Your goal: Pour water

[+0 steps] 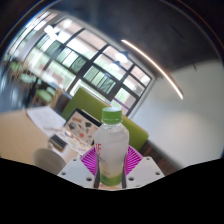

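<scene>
The hand-held gripper (112,172) holds a water bottle (112,148), with both pink pads (97,160) pressed on its sides. The bottle stands up straight between the fingers. Its green cap (112,116) is on, so I think no water has been poured yet. Picking up looks done; opening and tipping look left to do. I see no cup to pour into. The bottle has a label with a small red mark, but the words are too small to read. Past it, papers (60,124) lie on the bench (25,135), then a green seat (120,117), then big windows (95,65).
</scene>
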The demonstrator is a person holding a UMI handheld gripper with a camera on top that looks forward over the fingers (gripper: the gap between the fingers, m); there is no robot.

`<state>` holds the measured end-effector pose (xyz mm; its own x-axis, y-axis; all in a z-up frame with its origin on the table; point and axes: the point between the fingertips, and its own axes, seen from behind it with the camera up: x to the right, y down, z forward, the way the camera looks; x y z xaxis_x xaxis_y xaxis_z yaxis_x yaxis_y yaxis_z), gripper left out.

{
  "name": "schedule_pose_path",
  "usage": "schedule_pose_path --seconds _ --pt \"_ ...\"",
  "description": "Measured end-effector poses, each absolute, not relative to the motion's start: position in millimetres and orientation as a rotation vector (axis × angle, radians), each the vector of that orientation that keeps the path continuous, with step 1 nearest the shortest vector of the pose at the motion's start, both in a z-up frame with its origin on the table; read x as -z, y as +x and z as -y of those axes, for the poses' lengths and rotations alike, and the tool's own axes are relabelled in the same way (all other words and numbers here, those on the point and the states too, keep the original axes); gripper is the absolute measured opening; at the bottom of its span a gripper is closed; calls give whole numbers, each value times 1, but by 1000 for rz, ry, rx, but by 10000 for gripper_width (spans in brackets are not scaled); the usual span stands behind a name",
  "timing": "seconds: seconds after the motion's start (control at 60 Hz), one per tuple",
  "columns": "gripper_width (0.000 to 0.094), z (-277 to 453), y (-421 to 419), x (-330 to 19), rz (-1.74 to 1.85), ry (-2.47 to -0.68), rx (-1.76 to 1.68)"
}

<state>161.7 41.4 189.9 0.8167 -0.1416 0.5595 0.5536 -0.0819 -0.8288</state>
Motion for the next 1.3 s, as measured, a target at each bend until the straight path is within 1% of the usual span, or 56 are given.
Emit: schedule_pose_path --seconds 0.033,0.067,0.117,0.133,0.167,0.2,0.217,0.233,0.25,0.35,0.367,0.45,0.467,0.65,0.7,0.817,0.85,0.883,0.917,1.1,1.3 --pt "297 -50 164 -190 243 -1589 411" --pt "298 -52 168 -179 123 -1611 265" --pt "298 -50 169 -156 -30 -1651 106" --pt "297 -45 166 -142 -88 -1638 61" --pt "296 -49 174 -139 -87 -1673 42" --pt "296 -54 175 -130 -108 -1670 20" --pt "297 -53 178 -131 -107 -1672 19" --pt "297 -56 176 -123 -114 -1673 10" --pt "296 -60 170 -108 -121 -1676 5" --pt "297 -58 181 -96 -101 -1729 59" --pt "297 -65 181 -87 -102 -1731 64" --pt "305 -52 181 -78 -95 -1768 72" --pt "305 -52 182 -84 -90 -1743 73" --pt "309 -54 183 -81 -93 -1741 74" --pt "333 -54 182 -80 -95 -1748 72" --pt "497 -51 188 -79 -92 -1771 99" --pt "611 -47 193 -78 -92 -1786 125" --pt "747 -41 193 -77 -87 -1798 134" --pt "845 -34 190 -79 -81 -1795 129" --pt "832 35 173 -106 -60 -1777 101" --pt "828 145 151 -134 -65 -1760 76"
